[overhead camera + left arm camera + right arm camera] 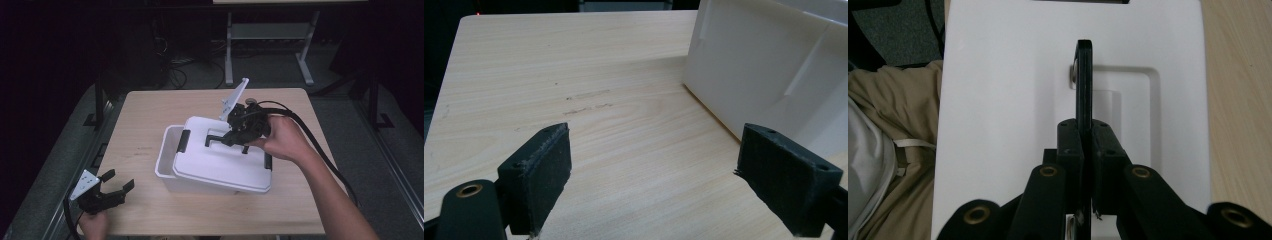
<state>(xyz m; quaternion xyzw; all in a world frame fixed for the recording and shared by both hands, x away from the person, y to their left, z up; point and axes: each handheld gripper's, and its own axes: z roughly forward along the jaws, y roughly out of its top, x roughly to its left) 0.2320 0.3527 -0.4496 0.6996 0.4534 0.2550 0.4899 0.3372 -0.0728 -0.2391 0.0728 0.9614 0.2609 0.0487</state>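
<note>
A dim room with a dark floor point(60, 150), tangled cables and a grey metal stand point(270, 45) surrounds a pale wooden table point(150, 115). A white plastic storage box point(167, 165) sits mid-table, its white lid point(220, 160) shifted sideways, exposing one end. The right gripper point(235, 137) is clamped on the lid's black handle point(1084, 80). The left gripper point(117, 182), jaws wide and empty, rests near the table's front-left corner.

The left gripper point(651, 180) sits low over the wooden table point(589, 65) with its two black jaws wide apart. Nothing is between them but bare wood. The white plastic box point(769, 70) stands on the table, past the jaw on the right side. A few small dark scratches point(586, 102) mark the wood, well apart from the box.
</note>
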